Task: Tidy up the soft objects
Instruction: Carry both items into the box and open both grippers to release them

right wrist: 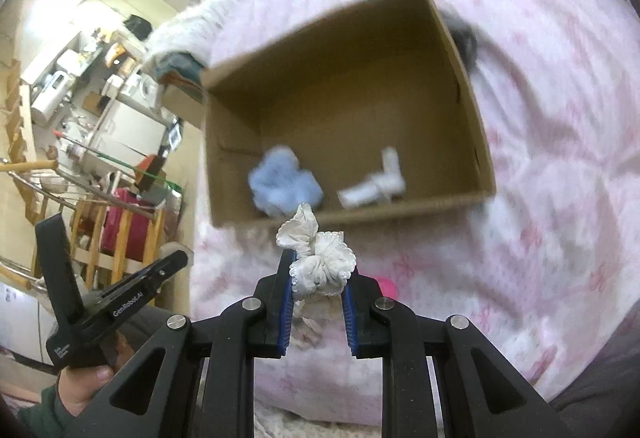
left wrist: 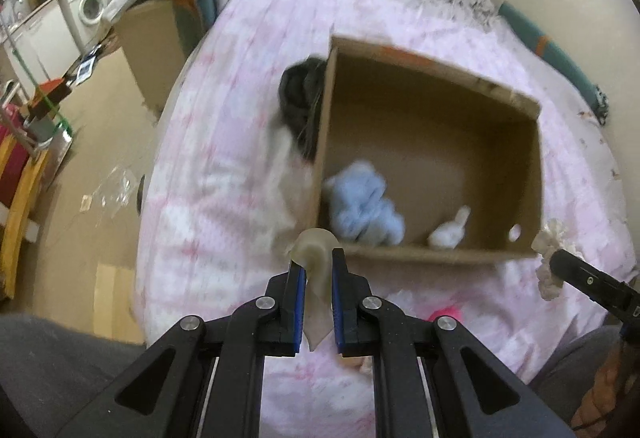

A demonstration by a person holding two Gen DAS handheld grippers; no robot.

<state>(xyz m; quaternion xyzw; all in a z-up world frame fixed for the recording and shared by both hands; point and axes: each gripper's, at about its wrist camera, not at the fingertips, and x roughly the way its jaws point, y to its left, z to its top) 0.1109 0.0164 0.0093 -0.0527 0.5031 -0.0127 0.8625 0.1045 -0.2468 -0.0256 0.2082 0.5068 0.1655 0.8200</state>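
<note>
An open cardboard box (left wrist: 520, 174) (right wrist: 224, 174) lies on a pink quilt. Inside it are a fluffy light-blue soft item (left wrist: 364, 206) (right wrist: 282, 182) and a small white rolled cloth (left wrist: 450, 232) (right wrist: 376, 186). My left gripper (left wrist: 318, 256) is shut on a beige soft cloth (left wrist: 316, 278), held just short of the box's near rim. My right gripper (right wrist: 320, 262) is shut on a white frilly cloth (right wrist: 324, 262), also near the front rim; it shows at the right edge of the left wrist view (left wrist: 552, 258).
A dark fuzzy item (left wrist: 298, 94) (right wrist: 466, 36) lies against the box's outer side. A pink object (left wrist: 446, 314) (right wrist: 388, 288) sits on the quilt (left wrist: 224, 142) near the grippers. A second cardboard box (left wrist: 152, 42) stands beside the bed. Cluttered shelves and a washing machine (left wrist: 90, 4) are at far left.
</note>
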